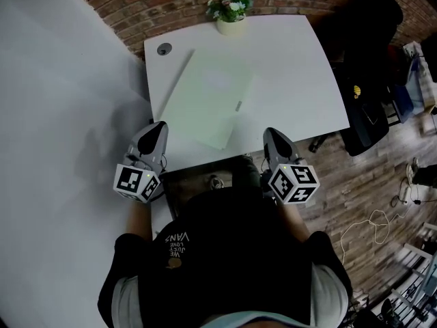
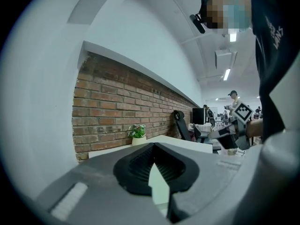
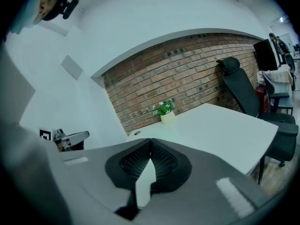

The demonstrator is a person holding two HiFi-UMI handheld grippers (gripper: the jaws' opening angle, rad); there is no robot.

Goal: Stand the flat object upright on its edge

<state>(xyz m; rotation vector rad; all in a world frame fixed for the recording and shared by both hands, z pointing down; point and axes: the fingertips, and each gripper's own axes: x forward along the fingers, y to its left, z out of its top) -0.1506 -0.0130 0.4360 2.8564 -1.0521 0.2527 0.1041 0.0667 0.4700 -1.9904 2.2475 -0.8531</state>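
Jaws pressed together with nothing between them on both the left gripper (image 1: 160,124) and the right gripper (image 1: 271,132), each held low at the near side of the table, the left one by the near-left corner, the right one at the near edge further right, well apart from each other. Around them, a wide plain white wall (image 1: 61,80) down the left side; a red brick wall (image 1: 171,5) across the far end; a wood-plank floor (image 1: 355,183) to the right, with cables (image 1: 372,224) trailing over it. Next in size, the white table (image 1: 300,80), rounded at the corners, far edge up against the brick, left edge close to the white wall, top bare over the whole right half. Beyond its far-right corner, a black office chair (image 1: 369,19). On the left half of the tabletop, lying flat, the flat object (image 1: 205,101): a pale green rectangular folder, set at a slant, near corner close to the table's near edge, touched by neither gripper. At the middle of the far edge, a small potted plant (image 1: 230,9) with white flowers in a cream pot, just beyond the folder's far corner. Smallest, a round grey cable grommet (image 1: 164,48) in the far-left corner of the top, just left of the folder.
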